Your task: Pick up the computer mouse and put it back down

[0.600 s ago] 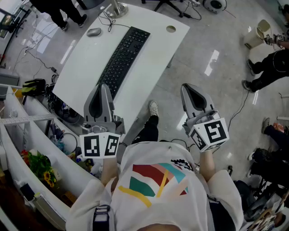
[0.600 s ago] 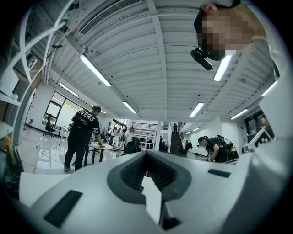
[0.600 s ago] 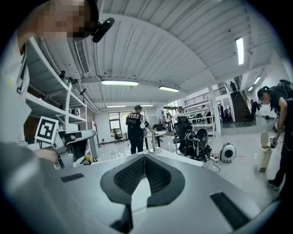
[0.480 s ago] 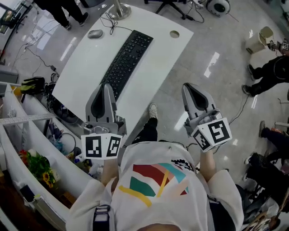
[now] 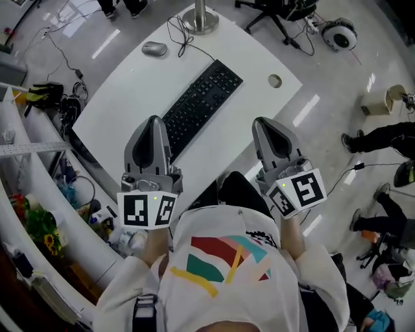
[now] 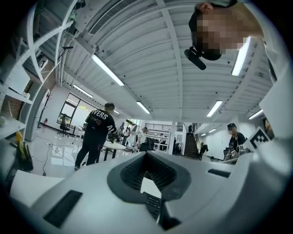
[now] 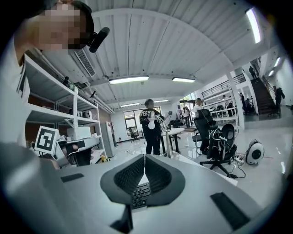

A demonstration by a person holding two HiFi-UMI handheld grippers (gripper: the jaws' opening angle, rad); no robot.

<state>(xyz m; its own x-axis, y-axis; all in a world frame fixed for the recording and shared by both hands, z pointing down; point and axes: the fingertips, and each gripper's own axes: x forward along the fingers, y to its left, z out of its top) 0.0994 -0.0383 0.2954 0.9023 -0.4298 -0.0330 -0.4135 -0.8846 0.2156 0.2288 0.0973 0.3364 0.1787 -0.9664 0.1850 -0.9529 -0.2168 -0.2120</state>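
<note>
Starting at the left, white shelving (image 5: 26, 152) crammed with odds and ends runs along the edge of the curved white desk (image 5: 130, 97). Up at the desk's 11 o'clock corner sits the small grey computer mouse (image 5: 154, 48). It lies flat on the top with nothing touching it. Dark cables loop just beside it toward the round metal pole base (image 5: 200, 21) at its 2 o'clock. At the mouse's 6 o'clock, well apart from it, the grey left gripper (image 5: 154, 120) hangs over the near part of the desk. Its two jaws meet at the tips with nothing pinched between them, and only a sliver of desk and keys shows through the hollow behind the pads. The long black keyboard (image 5: 201, 97) lies slantwise at that gripper's 1 o'clock. Further right, the grey right gripper (image 5: 265, 124) hovers about the desk's edge, its jaws pressed tight together and empty. A round cable hole (image 5: 275, 81) in the desk lies at its 12 o'clock. Off at 1 o'clock stands a black office chair (image 5: 279, 10). At 3 o'clock a person in dark clothes (image 5: 382, 136) is on the glossy floor.
</note>
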